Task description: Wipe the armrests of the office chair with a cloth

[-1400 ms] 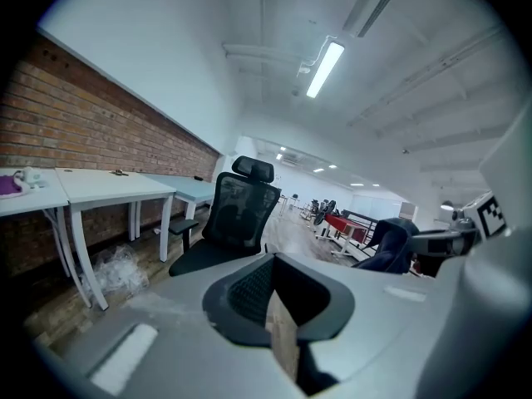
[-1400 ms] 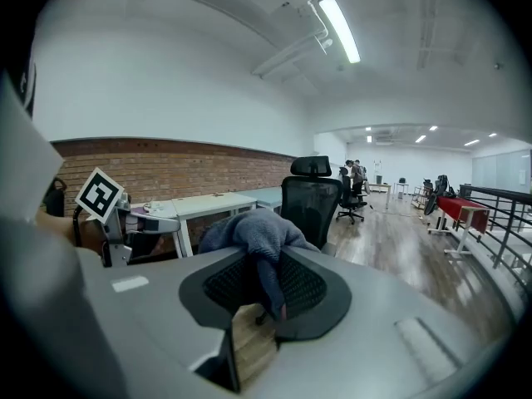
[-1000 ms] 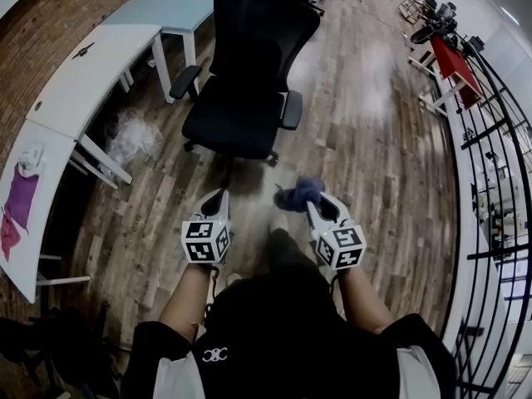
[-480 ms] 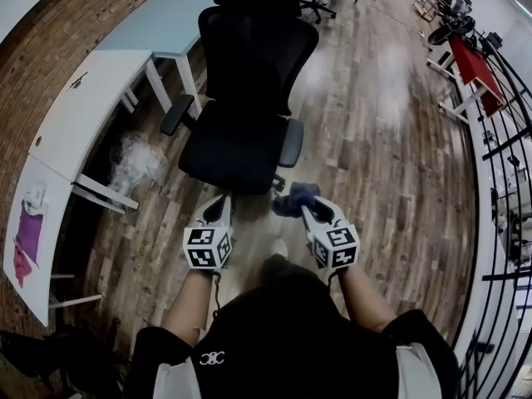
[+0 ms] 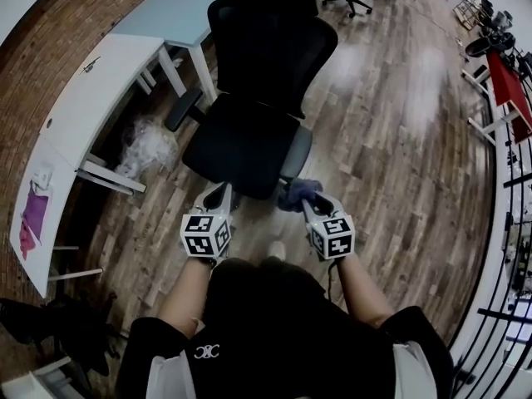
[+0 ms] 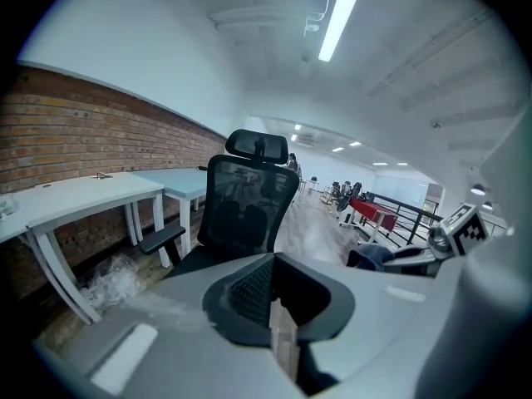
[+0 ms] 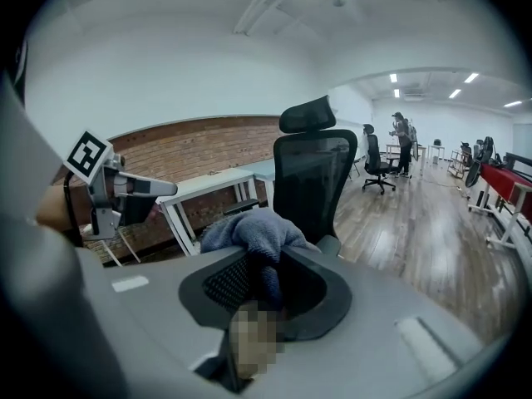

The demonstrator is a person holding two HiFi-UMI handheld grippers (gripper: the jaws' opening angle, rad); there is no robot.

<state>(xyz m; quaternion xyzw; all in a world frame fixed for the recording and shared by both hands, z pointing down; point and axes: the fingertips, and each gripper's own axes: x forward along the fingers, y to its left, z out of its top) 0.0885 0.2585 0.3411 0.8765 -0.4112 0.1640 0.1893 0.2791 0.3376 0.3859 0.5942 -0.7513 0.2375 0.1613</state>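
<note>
The right tongs (image 5: 308, 203) grip the blue cloth (image 5: 296, 194); the left tongs (image 5: 219, 196) are pressed together, empty. Just ahead stands the office chair (image 5: 249, 135): I think this is the approach, and next the cloth must reach the nearer armrest (image 5: 297, 151).

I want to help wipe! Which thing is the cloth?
Find the black office chair on the wooden floor. Near its seat edge, the cloth is the fuzzy dark blue bundle pinched in the right gripper. The left gripper beside it holds nothing.
</note>
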